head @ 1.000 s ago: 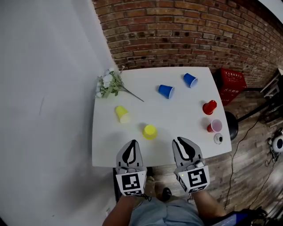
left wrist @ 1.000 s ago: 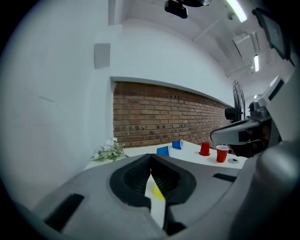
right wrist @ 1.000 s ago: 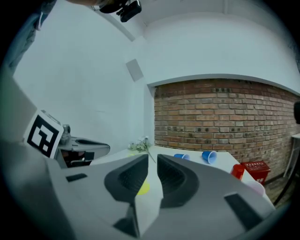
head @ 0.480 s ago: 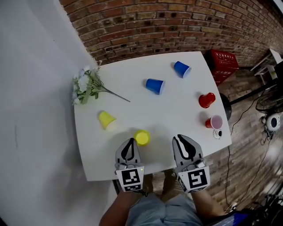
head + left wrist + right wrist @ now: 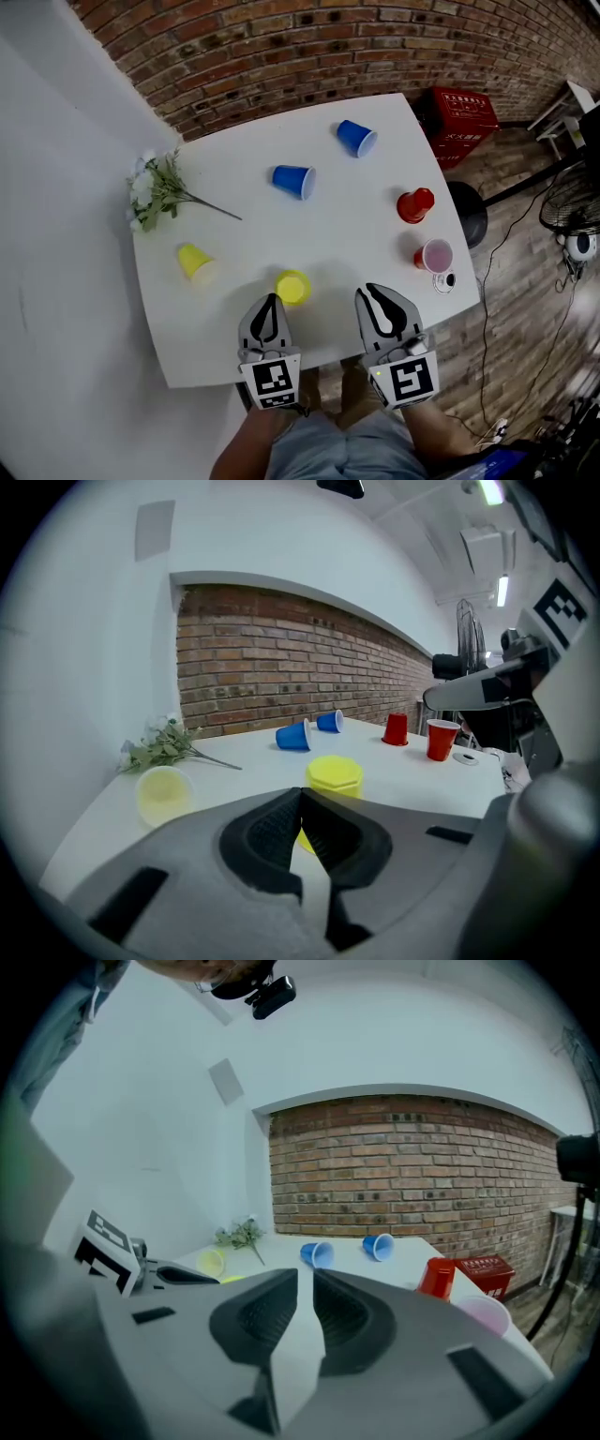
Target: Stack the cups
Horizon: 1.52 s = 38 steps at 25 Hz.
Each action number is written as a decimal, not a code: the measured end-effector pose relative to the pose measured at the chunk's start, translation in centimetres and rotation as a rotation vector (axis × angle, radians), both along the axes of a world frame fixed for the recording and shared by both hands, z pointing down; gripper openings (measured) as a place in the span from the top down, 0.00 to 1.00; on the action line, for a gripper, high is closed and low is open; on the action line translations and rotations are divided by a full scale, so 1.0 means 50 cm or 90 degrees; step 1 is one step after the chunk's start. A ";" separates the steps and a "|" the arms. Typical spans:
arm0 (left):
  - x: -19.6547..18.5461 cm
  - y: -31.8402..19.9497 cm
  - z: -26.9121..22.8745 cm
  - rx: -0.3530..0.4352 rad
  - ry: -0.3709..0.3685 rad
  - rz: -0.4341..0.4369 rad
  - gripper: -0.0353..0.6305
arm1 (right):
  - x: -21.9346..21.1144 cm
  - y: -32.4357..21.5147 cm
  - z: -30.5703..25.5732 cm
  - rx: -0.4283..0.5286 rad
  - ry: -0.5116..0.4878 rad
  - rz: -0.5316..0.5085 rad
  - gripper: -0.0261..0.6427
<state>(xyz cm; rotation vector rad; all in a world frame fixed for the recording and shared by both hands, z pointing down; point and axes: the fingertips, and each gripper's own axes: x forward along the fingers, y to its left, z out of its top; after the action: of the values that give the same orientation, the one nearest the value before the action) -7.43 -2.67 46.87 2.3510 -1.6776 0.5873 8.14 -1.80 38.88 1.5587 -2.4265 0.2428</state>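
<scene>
Head view: both hands have come in over the front edge of the table in the last second. The table also sits turned in my frame against a second ago, so the head swung too. The cups keep their layout.

Landmark is the inverted yellow cup.
- The left gripper now has its tip just left of the landmark. It's close, but I can't call contact. A second ago it was clearly short.
- The right gripper is right of the landmark and apart from it.
- The tipped yellow cup lies left of and beyond the landmark, with the flowers further beyond.
- The near blue cup is straight beyond the landmark. The far blue cup is beyond and to the right.
- The red cup and the upright red cup are well off to the right.

Left gripper view: the jaws are fully together, pads meeting, with nothing in them. The yellow cup sits right past the tips, a touch right of their line.

Right gripper view: the jaws are nearly together with only a thin slit between them, and nothing in it. They point past the landmark's right side toward the near blue cup. The red cup is off to their right.

Read: nothing is stacked yet and all six cups stand or lie separate. The only change is the approach, and it looks like a line-up on the yellow cup. The left jaws must open before any pick, and pushing in while they're closed risks shoving the cup.
</scene>
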 end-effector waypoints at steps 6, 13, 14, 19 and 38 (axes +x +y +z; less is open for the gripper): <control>0.039 -0.006 -0.001 0.000 -0.007 -0.002 0.94 | 0.087 0.013 0.014 -0.012 -0.012 0.015 0.83; 0.063 -0.014 -0.005 0.012 -0.016 -0.014 0.94 | 0.314 0.042 0.090 0.006 0.073 0.152 0.60; 0.064 -0.013 -0.004 0.012 -0.020 -0.018 0.94 | 0.331 0.034 0.112 -0.012 0.079 0.151 0.54; 0.067 -0.001 0.009 0.003 -0.036 -0.035 0.94 | 0.371 -0.025 0.186 -0.084 0.114 0.114 0.37; -0.021 0.012 -0.013 0.024 -0.002 -0.098 0.94 | 0.186 -0.028 0.166 -0.152 0.346 -0.211 0.55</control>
<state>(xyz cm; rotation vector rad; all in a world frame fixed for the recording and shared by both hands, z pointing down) -8.46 -2.07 46.23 2.2208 -1.8645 0.5358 17.42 -3.21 47.18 0.9456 -2.0828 0.0338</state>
